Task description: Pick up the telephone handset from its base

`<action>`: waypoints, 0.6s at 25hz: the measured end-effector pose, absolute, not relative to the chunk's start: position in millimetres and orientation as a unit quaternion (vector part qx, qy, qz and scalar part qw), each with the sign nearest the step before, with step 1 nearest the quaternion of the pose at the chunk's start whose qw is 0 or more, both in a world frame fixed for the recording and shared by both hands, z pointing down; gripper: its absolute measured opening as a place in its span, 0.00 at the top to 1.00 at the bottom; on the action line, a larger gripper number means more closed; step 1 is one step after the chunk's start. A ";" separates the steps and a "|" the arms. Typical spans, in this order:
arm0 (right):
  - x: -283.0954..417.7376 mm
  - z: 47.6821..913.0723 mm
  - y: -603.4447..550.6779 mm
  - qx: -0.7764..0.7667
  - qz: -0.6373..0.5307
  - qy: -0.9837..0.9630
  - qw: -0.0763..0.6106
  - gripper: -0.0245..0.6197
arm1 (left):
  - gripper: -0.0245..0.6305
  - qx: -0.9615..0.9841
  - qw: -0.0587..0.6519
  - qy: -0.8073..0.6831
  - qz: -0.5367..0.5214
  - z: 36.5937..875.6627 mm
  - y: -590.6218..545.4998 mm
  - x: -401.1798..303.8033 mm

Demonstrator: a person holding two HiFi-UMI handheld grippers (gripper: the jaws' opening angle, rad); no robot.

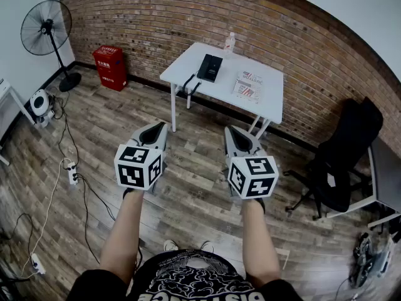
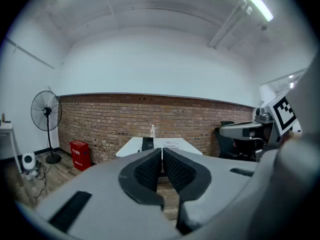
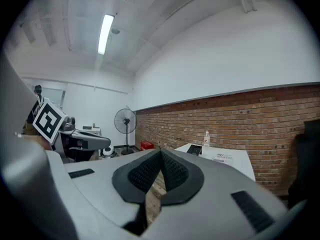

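Brick-walled room, wood plank floor. White desk point(image 1: 270, 102) stands against the wall, well ahead of both grippers. Black telephone point(image 1: 210, 68) lies on the desk's left part, beside a printed sheet point(image 1: 249, 85); a bottle point(image 1: 230, 42) stands behind it. The handset cannot be made out separately at this range. Left gripper point(image 1: 161, 127) and right gripper point(image 1: 230, 131) are held side by side over the floor, fingers closed together, nothing between them.
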State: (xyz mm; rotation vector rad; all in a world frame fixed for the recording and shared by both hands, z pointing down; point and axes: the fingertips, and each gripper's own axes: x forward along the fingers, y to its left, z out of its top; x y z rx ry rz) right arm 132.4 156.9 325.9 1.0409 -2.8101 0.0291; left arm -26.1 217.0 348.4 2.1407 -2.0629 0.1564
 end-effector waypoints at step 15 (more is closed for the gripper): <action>83.7 333.6 164.0 0.365 0.015 -0.928 0.078 0.96 | 0.94 0.737 0.096 -0.667 0.047 362.3 215.7 -77.0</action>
